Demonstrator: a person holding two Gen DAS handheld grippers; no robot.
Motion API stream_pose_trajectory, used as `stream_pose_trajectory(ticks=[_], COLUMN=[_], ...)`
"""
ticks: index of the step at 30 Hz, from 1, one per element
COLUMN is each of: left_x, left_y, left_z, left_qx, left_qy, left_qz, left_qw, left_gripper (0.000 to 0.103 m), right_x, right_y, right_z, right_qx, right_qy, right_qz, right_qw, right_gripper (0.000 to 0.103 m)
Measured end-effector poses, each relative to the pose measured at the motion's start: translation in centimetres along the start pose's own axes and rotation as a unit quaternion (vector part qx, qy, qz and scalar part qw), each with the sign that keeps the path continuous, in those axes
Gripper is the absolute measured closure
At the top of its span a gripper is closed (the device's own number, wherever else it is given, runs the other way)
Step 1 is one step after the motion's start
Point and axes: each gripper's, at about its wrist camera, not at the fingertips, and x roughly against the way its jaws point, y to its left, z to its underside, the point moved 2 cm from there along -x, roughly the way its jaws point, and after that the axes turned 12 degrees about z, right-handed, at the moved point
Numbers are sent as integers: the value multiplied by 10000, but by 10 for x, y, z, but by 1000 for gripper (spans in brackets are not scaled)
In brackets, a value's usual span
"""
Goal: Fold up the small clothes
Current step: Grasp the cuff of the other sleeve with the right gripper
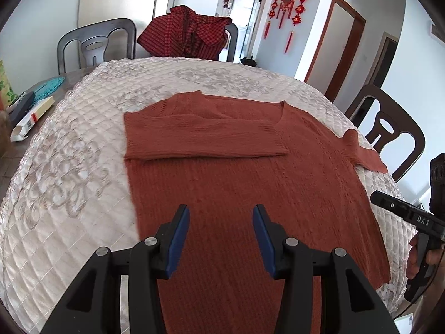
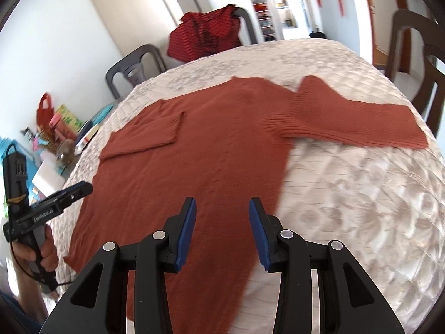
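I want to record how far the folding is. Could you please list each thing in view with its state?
sweater: lying flat on the quilted cover
left sleeve: folded across the chest
right sleeve: still spread out to the side
left gripper: open, empty, above the hem
right gripper: open, empty
checked red garment: draped over a chair

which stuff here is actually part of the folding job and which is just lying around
Part of the job:
- rust sweater, one sleeve folded across its chest
- its other sleeve, still spread out
- left gripper and right gripper, both open and empty

Lying about:
- red checked garment on a chair
- boxes at the table edge
- red hanging ornaments
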Motion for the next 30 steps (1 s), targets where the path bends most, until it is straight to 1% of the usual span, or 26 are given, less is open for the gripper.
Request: stream_pose_trajectory(ticks=[3,7,10,14,16,18,23,24,25,26,27,29,30], left_x=[-11,-24,-30,-39,-40,-39,-39,-39,-39,-38,-38,-37,-37], left_y=[-5,-7,-3,4,6,5,5,5,6,7,8,11,11], left_z=[-6,-13,-14,-11,-7,-7,-7,-6,-7,-7,-7,-7,-7], left_qx=[-59,-109,-74,53,70,66,64,78,100,128,157,218,235], left_qy=[27,43,29,119,121,93,84,78,70,57,46,22,16], left_qz=[2,-41,-95,-125,-132,-122,-84,-57,-33,3,37,111,133], left_qw=[10000,9999,9999,9998,9998,9999,9999,9999,9999,9999,9999,9997,9996], left_gripper=[53,52,52,52,52,52,49,49,49,49,49,49,49], right_x=[1,3,4,2,-1,-5,-15,-16,-16,-18,-19,-17,-15], right_y=[-19,-59,-99,-139,-152,-161,-170,-173,-178,-181,-183,-185,-184], right_z=[-3,-13,-19,-24,-26,-30,-41,-43,-44,-46,-48,-51,-53], right_qx=[-237,-790,-1419,-2070,-2308,-2534,-2874,-2910,-2921,-2917,-2926,-3006,-2980], right_qy=[-57,-185,-195,-210,-178,-258,-428,-454,-444,-415,-393,-410,-474], right_qz=[136,549,966,1285,1363,1262,1247,1241,1320,1434,1476,1228,1182], right_qw=[9996,9952,9850,9696,9632,9587,9487,9476,9462,9448,9440,9449,9460], right_gripper=[63,63,63,63,63,63,63,66,79,85,89,91,91])
